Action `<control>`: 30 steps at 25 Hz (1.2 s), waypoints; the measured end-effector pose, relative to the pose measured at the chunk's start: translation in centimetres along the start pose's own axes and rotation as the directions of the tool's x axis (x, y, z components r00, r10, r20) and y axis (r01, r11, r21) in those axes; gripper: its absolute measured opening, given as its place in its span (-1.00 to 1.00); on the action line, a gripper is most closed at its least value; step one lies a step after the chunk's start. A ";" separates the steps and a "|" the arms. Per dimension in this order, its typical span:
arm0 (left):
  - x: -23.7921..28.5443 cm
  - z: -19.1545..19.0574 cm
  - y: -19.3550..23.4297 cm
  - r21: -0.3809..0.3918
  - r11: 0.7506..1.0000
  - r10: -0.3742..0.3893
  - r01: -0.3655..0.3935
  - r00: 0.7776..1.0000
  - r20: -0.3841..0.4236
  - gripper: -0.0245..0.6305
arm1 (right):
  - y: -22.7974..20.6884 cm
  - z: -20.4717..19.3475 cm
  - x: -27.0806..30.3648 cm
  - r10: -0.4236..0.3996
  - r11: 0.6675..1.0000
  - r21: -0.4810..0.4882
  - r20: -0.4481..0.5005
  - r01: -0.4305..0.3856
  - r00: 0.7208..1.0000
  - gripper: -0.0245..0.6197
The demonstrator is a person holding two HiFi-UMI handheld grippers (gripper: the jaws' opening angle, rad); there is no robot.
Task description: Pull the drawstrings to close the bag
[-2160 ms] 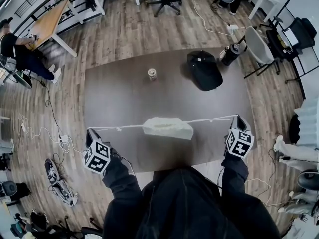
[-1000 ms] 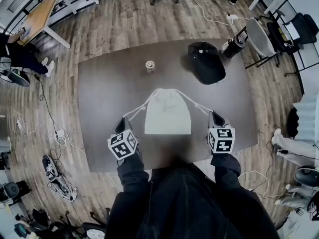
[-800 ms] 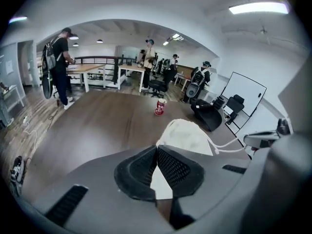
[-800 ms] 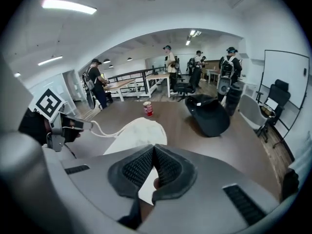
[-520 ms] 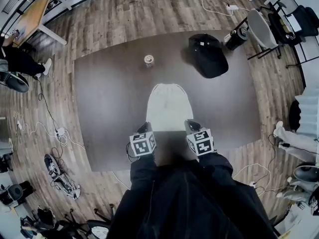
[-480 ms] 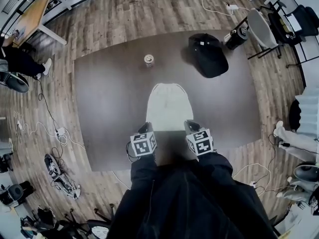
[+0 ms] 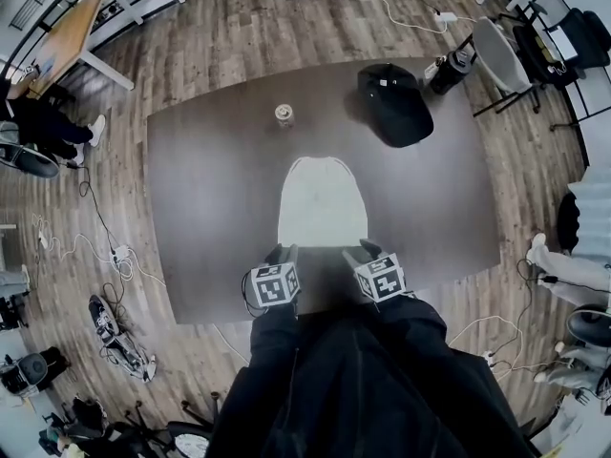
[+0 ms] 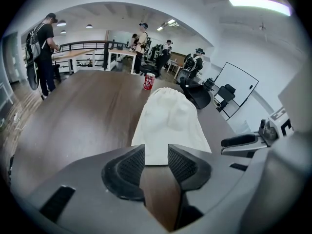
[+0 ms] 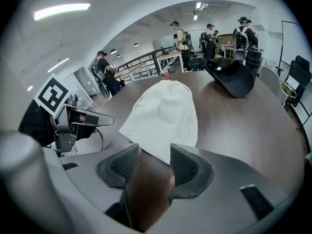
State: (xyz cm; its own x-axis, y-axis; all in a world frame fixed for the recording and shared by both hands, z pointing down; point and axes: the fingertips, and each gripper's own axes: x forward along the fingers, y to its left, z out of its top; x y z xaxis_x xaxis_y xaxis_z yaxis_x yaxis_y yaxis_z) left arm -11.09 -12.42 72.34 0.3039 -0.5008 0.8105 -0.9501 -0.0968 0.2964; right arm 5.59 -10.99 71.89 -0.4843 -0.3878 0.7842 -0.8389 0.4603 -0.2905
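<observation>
Release step: left tongs (image 8: 157, 152) and right tongs (image 9: 155, 151) were opening, empty; bag (image 7: 323, 201) looked cinched on the counter (image 7: 210, 189), so next just retract.

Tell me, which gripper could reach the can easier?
Probably the left gripper. The can stands straight ahead of it, past the bag's left edge. The right gripper would have to cross over the bag. Both are opening, empty.
</observation>
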 end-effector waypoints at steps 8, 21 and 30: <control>-4.1 1.9 -4.8 0.082 0.996 -0.032 0.021 0.991 0.133 -0.63 | 1.1 3.3 -6.2 -0.001 0.999 -0.034 0.209 0.008 0.978 -0.52; -18.2 11.9 -18.7 0.253 0.967 -0.117 -0.030 0.829 0.547 -0.83 | 4.2 15.3 -24.2 -0.025 0.979 -0.143 0.623 0.146 0.782 -0.85; -24.7 14.8 -23.1 0.294 0.953 -0.153 -0.069 0.730 0.666 -0.83 | 5.4 17.4 -31.1 0.002 0.973 -0.159 0.735 0.169 0.678 -0.86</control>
State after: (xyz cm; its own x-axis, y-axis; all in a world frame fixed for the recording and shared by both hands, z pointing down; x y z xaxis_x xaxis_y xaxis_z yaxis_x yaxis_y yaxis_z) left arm 2.31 -10.55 37.98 0.3208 -0.9236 0.2099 -0.9471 -0.3112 0.0782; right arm 11.79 -10.31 36.39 -0.5129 -0.8490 0.1274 -0.8584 0.5092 -0.0625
